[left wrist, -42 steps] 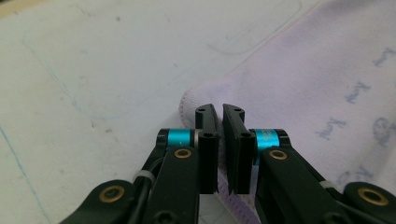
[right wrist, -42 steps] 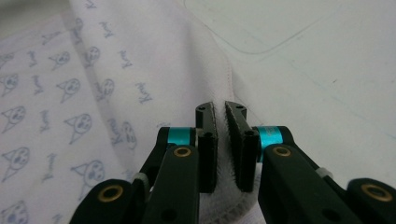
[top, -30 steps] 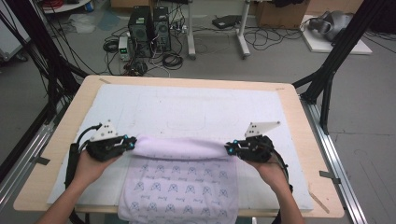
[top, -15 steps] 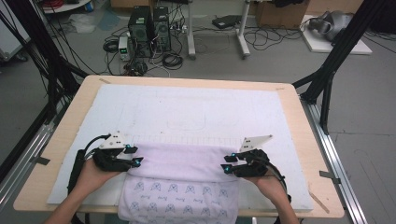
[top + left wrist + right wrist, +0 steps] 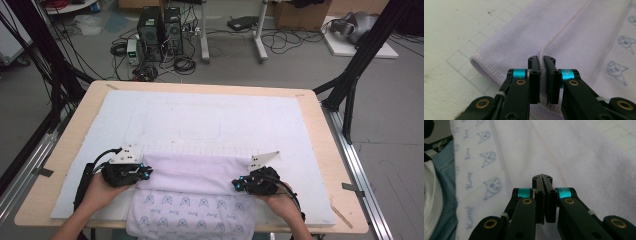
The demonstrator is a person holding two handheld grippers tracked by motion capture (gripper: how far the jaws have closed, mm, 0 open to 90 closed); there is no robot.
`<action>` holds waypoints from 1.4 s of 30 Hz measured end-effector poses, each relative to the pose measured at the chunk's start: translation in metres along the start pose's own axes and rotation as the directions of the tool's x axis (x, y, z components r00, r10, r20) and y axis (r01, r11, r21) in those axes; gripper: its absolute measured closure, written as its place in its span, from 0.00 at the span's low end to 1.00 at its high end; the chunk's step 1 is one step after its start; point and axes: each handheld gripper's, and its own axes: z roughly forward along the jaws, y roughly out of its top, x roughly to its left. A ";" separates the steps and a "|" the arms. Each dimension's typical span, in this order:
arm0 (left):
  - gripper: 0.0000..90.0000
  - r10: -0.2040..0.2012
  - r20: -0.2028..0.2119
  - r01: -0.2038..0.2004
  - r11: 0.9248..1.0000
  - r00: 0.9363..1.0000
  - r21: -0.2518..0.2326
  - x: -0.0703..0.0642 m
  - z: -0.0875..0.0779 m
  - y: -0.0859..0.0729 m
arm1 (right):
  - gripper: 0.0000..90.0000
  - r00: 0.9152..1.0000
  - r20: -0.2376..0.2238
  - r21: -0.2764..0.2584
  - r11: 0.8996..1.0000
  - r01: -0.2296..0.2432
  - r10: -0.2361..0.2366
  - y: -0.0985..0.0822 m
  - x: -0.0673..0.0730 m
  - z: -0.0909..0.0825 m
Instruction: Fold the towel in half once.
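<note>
The lavender towel (image 5: pixel 192 200) lies on the white mat (image 5: pixel 210 120) at the table's near edge, partly folded. At its left end the left gripper (image 5: pixel 146 172) has just closed, pinching the stitched hem. At its right end the right gripper (image 5: pixel 237 185) has just closed, jaws tight together on the cloth.

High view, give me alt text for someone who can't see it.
A person's two hand-held grippers, left gripper and right gripper, pinch opposite ends of a folded lilac towel with small printed faces, on a white mat covering a wooden table.
</note>
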 end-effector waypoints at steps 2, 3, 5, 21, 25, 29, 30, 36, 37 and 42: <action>0.93 0.003 -0.005 -0.003 1.000 1.000 -0.007 -0.002 -0.006 -0.002 | 0.99 1.000 0.000 -0.016 1.000 0.015 -0.016 0.003 0.005 -0.004; 0.93 0.008 -0.005 -0.008 1.000 1.000 -0.010 -0.003 -0.008 -0.004 | 0.99 1.000 -0.002 -0.020 1.000 0.022 -0.022 0.005 0.007 -0.007; 0.92 0.001 0.003 -0.001 1.000 1.000 -0.013 -0.003 -0.011 -0.008 | 0.99 0.999 0.006 -0.016 0.999 0.032 -0.032 0.006 0.009 -0.010; 0.80 -0.022 0.059 0.018 0.997 0.998 0.079 0.000 0.017 -0.005 | 0.61 0.997 0.056 -0.064 0.997 -0.045 0.049 0.014 -0.028 -0.018; 0.89 -0.013 0.067 0.008 0.997 0.998 0.078 -0.001 0.018 -0.004 | 0.66 0.995 0.085 -0.059 0.997 -0.054 0.059 0.022 -0.033 -0.020; 0.94 0.003 0.061 -0.007 0.997 0.998 0.073 -0.002 0.016 -0.004 | 0.66 0.997 0.063 0.031 0.998 -0.048 0.046 0.023 -0.034 -0.005; 0.94 0.000 0.062 -0.004 0.998 0.998 0.067 -0.002 0.015 -0.004 | 0.67 0.998 0.056 0.058 0.997 -0.043 0.039 0.022 -0.032 -0.001; 0.95 0.009 0.040 -0.010 0.999 0.999 0.032 -0.006 0.008 -0.002 | 0.96 1.000 0.030 0.098 0.995 -0.001 -0.002 0.013 -0.017 0.003; 0.95 0.009 0.035 -0.009 1.000 0.999 0.021 -0.007 0.005 -0.002 | 0.96 1.000 0.029 0.085 0.996 0.001 -0.003 0.012 -0.014 0.000; 0.95 0.025 0.038 -0.024 0.999 0.999 -0.034 -0.018 -0.013 -0.003 | 0.97 0.999 0.030 0.016 0.999 0.027 -0.028 0.007 0.006 -0.020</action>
